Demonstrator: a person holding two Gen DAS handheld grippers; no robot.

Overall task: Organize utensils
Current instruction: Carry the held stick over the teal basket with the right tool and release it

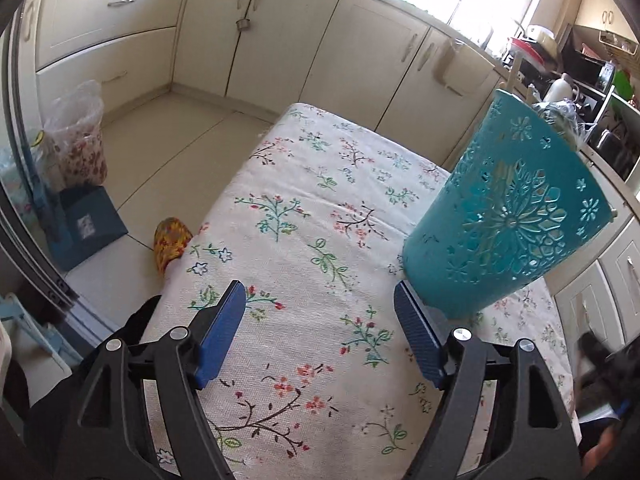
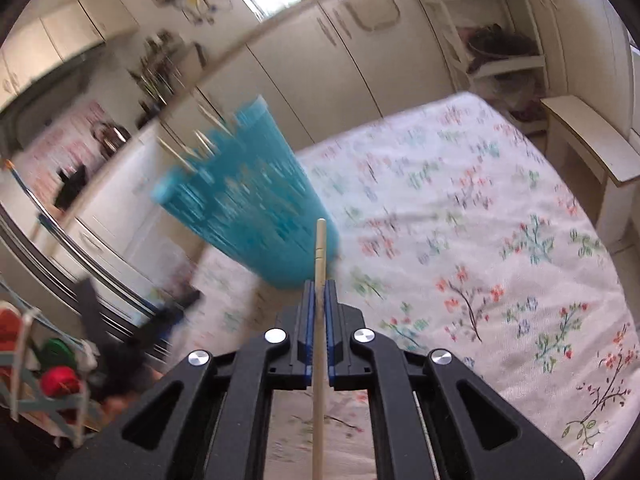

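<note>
While cup (image 1: 508, 216) stands on floral surface (image 1: 304, 240), just right of the spread fingers:
Left gripper (image 1: 320, 332): wide apart, empty.
Right gripper (image 2: 319, 292): clamped on chopstick (image 2: 319, 248), cup just ahead.

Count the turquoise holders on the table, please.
1: the holder stands on the floral table, just beyond the left gripper. Nothing suggests a hidden second one.

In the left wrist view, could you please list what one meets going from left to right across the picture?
Plastic bag → blue box → yellow patterned slipper → floral tablecloth → teal perforated utensil holder.
</note>
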